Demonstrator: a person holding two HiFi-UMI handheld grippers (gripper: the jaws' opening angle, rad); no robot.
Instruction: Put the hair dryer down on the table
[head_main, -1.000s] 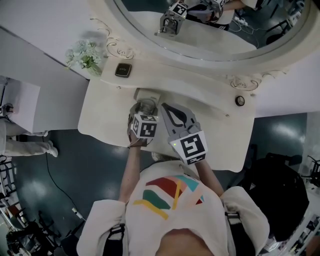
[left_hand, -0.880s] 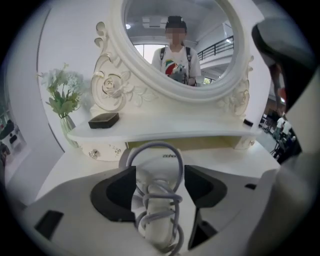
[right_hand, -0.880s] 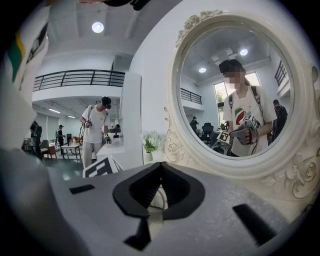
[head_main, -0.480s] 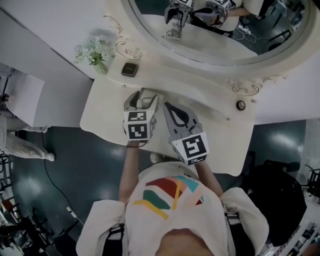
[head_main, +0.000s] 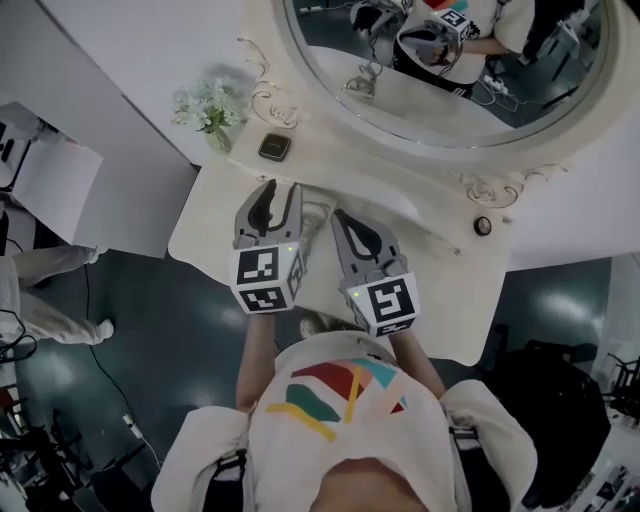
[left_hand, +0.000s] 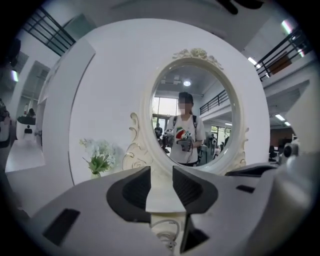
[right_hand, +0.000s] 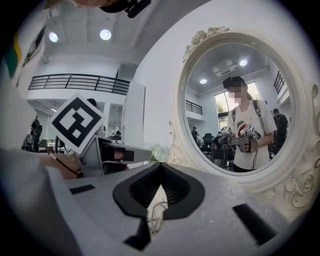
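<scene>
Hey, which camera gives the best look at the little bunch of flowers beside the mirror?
The left gripper view: the flowers stand side-on there, with pale blooms and green stems clear. The head view shows them from above, small and mostly as blooms. The right gripper view shows only a pale scrap of them.

White T-shirt (head_main: 300, 440) with red, teal and yellow print; dark straps (head_main: 228, 465), perhaps a backpack's. Left gripper (head_main: 281, 188) and right gripper (head_main: 345, 215) are grey, each with a black-and-white marker cube (head_main: 265, 280).

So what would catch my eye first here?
The big oval mirror at the back of the cream table, showing the person's reflection. In front of it hover two grey claws: the left claw, empty, has just been closing partway, the right claw is shut. White flowers stand at the table's left.
</scene>
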